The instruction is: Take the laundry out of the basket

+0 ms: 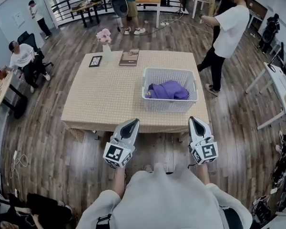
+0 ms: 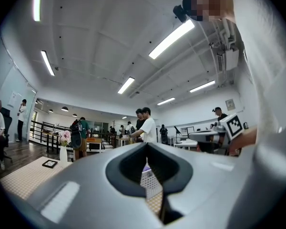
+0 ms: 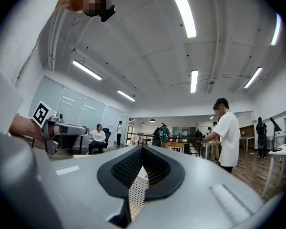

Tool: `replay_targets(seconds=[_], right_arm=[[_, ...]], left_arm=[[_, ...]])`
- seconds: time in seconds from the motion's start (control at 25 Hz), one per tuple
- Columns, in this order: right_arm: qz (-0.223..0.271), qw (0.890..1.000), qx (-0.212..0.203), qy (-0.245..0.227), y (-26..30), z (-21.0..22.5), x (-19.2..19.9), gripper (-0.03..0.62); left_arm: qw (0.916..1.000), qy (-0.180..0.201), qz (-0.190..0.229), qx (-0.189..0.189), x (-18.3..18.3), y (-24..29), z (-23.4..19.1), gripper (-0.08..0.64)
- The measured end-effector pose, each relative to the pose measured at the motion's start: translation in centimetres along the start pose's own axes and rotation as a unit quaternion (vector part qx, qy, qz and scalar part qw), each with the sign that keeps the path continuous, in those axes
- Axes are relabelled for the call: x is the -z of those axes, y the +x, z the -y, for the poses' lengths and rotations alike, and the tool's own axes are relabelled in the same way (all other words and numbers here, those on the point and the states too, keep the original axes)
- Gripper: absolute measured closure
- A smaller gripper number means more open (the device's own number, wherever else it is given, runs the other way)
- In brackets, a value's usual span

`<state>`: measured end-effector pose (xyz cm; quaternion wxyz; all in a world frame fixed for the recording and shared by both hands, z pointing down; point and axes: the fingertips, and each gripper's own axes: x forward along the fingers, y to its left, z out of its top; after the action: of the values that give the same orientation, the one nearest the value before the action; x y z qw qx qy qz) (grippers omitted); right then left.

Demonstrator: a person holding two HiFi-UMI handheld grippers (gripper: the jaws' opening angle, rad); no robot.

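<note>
A white laundry basket [image 1: 169, 105] stands on the right half of the table, with a purple garment [image 1: 168, 89] lying in it. My left gripper [image 1: 134, 121] and right gripper [image 1: 194, 119] are held side by side just off the table's near edge, pointing level toward it. Both are shut and hold nothing. In the left gripper view the left gripper [image 2: 147, 149] shows a sliver of the basket [image 2: 149, 182] past its tips. The right gripper [image 3: 142, 151] likewise frames the basket [image 3: 137, 190] in its own view.
The table [image 1: 100, 99] has a beige cloth. At its far edge lie a book [image 1: 129, 57], a small frame [image 1: 95, 61] and a vase of flowers [image 1: 105, 39]. A person [image 1: 226, 32] stands by the table's far right corner. Another person [image 1: 24, 56] sits at left. A white desk [image 1: 281, 87] is at right.
</note>
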<state>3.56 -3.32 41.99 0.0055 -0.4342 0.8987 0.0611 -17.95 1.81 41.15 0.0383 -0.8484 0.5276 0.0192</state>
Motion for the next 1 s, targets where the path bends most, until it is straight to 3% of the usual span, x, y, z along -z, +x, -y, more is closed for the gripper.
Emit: replay_targets(seconds=[0.52, 1.0], right_arm=[[-0.03, 0.998, 0.052, 0.021, 3.6, 2.6, 2.7, 0.595], [-0.024, 0.998, 0.046, 0.041, 12.8, 10.4, 5.3, 0.595]], left_arm=[[0.9987, -0.016, -0.023, 0.043, 2.6, 6.7, -4.4, 0.551], [0.9991, -0.012, -0.04, 0.006, 4.3, 16.1, -10.5, 0.551]])
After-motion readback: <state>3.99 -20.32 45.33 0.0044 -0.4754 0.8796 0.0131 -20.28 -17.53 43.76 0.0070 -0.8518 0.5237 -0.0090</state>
